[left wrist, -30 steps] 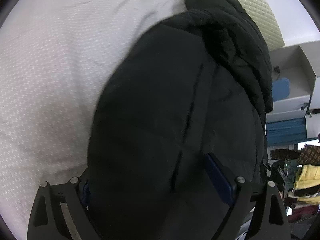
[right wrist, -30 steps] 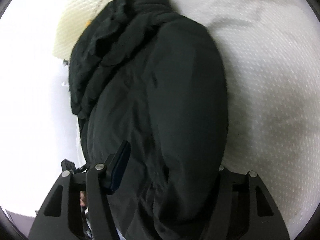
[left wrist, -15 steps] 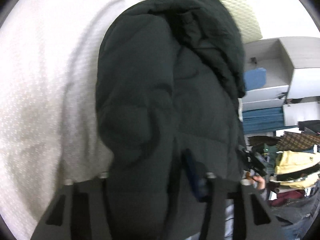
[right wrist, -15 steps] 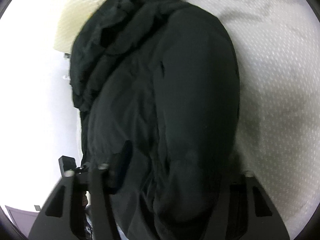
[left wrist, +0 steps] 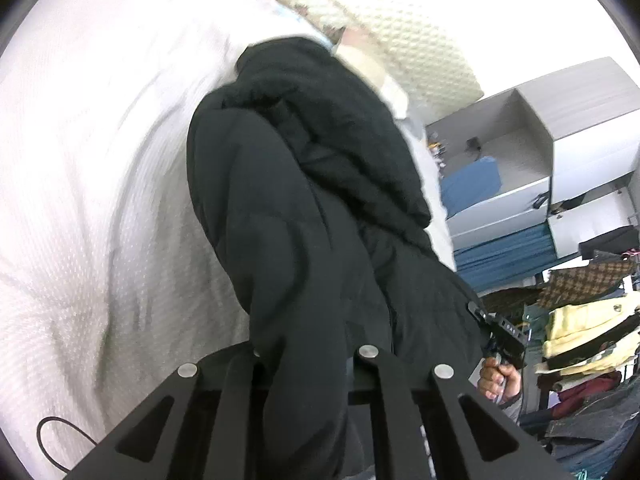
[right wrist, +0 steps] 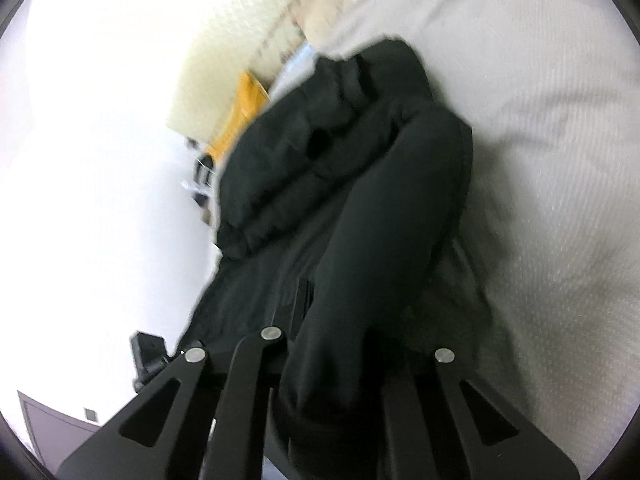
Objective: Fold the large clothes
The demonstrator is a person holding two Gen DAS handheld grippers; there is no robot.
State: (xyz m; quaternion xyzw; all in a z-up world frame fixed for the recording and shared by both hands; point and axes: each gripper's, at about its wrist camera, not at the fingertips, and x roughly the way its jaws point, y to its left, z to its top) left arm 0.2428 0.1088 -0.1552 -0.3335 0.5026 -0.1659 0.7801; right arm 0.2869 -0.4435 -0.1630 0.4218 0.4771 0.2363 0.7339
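A large black puffer jacket [left wrist: 304, 208] lies lengthwise on a white bed cover [left wrist: 88, 152], with its bunched hood end at the far side. My left gripper [left wrist: 308, 344] is shut on the jacket's near hem, and the fabric hides the fingertips. In the right wrist view the same jacket [right wrist: 360, 208] runs away from me. My right gripper [right wrist: 336, 340] is shut on the near hem too, with thick fabric bulging between the jaws. The near end is lifted off the bed.
A cream quilted headboard [left wrist: 404, 40] stands beyond the jacket. Grey shelves with a blue item [left wrist: 476, 184] and a stack of folded clothes [left wrist: 584, 328] are at the right. The other hand with its gripper [left wrist: 500, 376] shows at the right. A yellow-orange object [right wrist: 240, 116] lies near the headboard.
Both grippers have closed on the jacket's near hem and lifted it, pulling back and tilting up. More of the room and headboard now shows.
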